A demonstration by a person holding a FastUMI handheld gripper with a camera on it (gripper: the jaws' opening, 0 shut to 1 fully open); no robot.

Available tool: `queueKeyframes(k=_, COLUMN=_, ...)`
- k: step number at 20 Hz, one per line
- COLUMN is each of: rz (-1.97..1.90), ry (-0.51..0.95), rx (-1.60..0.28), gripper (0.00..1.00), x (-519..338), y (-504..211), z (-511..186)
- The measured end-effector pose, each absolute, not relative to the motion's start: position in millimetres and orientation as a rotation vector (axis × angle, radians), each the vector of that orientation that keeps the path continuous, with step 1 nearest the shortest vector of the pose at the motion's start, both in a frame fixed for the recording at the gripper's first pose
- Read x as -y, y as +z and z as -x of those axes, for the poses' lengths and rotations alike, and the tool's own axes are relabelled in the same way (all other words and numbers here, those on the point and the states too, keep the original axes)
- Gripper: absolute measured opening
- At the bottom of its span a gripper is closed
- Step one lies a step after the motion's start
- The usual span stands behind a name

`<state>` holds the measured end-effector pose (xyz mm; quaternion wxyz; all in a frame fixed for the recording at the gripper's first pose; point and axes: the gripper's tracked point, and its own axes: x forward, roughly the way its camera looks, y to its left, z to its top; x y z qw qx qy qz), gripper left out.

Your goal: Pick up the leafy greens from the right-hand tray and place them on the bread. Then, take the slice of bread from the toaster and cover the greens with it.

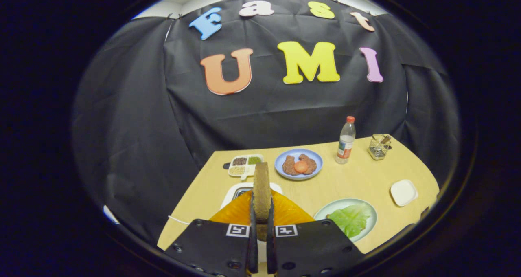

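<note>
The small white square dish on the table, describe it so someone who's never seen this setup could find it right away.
Start at the wooden table and find the pale green plate with the lettuce leaf, to the right of the gripper shut on a bread slice. The small white square dish sits just beyond that plate, further right. Unlike the round plates, it is square and holds nothing.

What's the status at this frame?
Hand-held gripper shut on bread slice, held upright above toaster. Greens on plate, right of fingers. Nothing blocking.
</note>
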<state>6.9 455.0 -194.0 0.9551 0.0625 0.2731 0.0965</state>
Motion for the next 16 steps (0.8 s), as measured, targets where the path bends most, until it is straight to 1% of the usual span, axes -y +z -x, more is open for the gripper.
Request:
queueKeyframes(k=4, rz=-0.156, ry=0.156, rx=-0.505, gripper=0.08, x=-400, y=-168, z=-10)
queueKeyframes(k=7, rz=-0.154, ry=0.098, rx=-0.499, gripper=0.08, x=-350, y=-174, z=-12)
queueKeyframes(k=12, rz=-0.167, ry=0.041, rx=-0.533, gripper=0.08, x=-294, y=-228, z=-17)
queueKeyframes(k=16, rz=-0.19, ry=0.076, rx=-0.585, gripper=0.08, x=-292, y=-282, z=-20)
